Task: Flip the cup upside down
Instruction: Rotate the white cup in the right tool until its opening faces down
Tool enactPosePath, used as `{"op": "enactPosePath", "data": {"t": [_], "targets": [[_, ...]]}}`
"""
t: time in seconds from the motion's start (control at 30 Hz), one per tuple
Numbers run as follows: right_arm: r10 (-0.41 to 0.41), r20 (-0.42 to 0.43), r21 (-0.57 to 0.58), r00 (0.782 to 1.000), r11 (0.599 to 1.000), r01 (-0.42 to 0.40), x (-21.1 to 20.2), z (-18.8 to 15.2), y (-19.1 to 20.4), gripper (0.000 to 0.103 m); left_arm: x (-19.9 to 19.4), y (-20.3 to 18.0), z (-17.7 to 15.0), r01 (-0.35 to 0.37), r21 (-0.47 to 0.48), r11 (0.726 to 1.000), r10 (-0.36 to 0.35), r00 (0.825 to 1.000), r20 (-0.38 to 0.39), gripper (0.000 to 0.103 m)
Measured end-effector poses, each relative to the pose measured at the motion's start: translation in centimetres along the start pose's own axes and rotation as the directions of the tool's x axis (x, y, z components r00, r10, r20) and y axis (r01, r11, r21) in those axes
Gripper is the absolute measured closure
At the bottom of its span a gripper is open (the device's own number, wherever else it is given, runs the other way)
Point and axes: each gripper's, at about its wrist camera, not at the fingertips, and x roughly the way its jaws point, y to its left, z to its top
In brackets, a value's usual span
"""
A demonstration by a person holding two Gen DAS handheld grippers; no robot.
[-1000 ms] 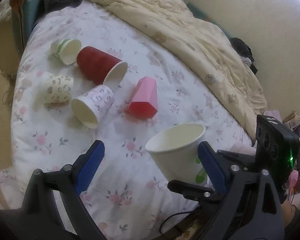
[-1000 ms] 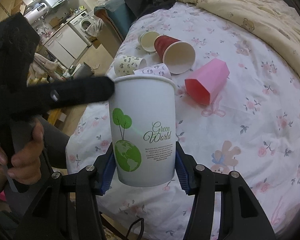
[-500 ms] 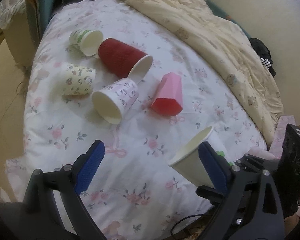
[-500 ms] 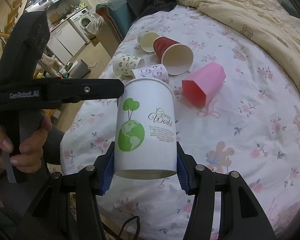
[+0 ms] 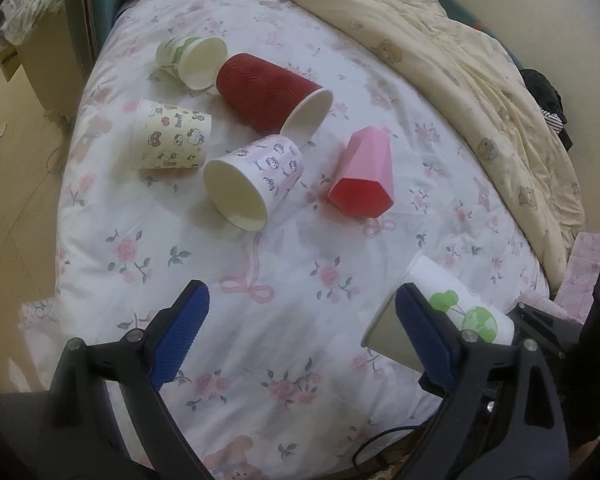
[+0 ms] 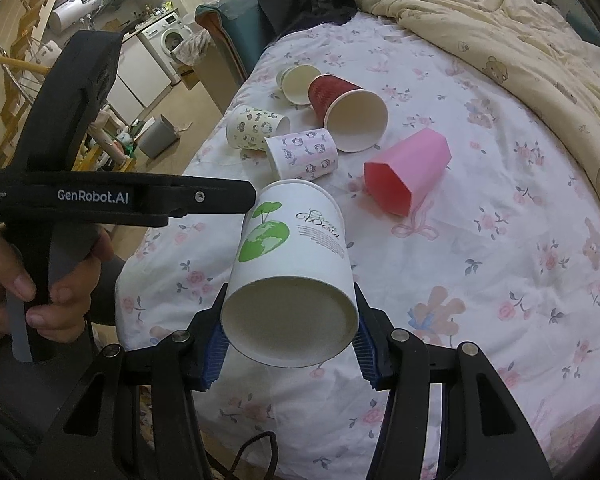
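Left gripper (image 5: 300, 316) open over the floral bed (image 5: 300, 360), holding nothing. White globe-print cup (image 5: 456, 308) tilted behind its right finger; five cups lie tipped farther back.

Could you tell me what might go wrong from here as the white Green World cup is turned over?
1. The right gripper pinches the white cup only near its base, so the thin paper wall could crush or slip mid-turn.
2. The bedsheet looks soft and uneven, so the cup may topple once set rim-down.
3. The open left gripper sits close beside the cup and could bump it.
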Motion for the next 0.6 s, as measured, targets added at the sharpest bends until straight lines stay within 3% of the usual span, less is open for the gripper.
{"op": "enactPosePath", "data": {"t": [0.17, 0.27, 0.4, 0.47, 0.6], "targets": [[-0.004, -0.01, 0.025, 1.0, 1.0, 0.004, -1.1, 0.7, -1.0, 0.047, -1.2, -0.3, 0.0, -0.025, 0.022, 0.999, 0.024, 0.999, 0.048, 0.01], [-0.008, -0.034, 0.029, 0.999, 1.0, 0.009, -1.7, 1.6, -1.7, 0.047, -1.8, 0.1, 0.0, -0.088, 0.021, 0.996, 0.086, 0.993, 0.08, 0.01], [-0.046, -0.114, 0.026, 0.992, 0.998, 0.05, -1.6, 3.5, -2.3, 0.047, -2.5, 0.8, -0.3, -0.118, 0.011, 0.993, 0.117, 0.989, 0.093, 0.01], [-0.055, -0.16, 0.017, 0.986, 0.998, 0.059, -1.2, 4.4, -2.5, 0.047, -2.6, 1.0, -0.5, -0.134, 0.01, 0.991, 0.132, 0.987, 0.091, 0.001], [-0.083, -0.257, -0.008, 0.963, 0.996, 0.084, 0.7, 6.1, -2.6, 0.047, -2.8, 1.5, -1.0, -0.182, 0.013, 0.983, 0.181, 0.981, 0.066, 0.0]]}}
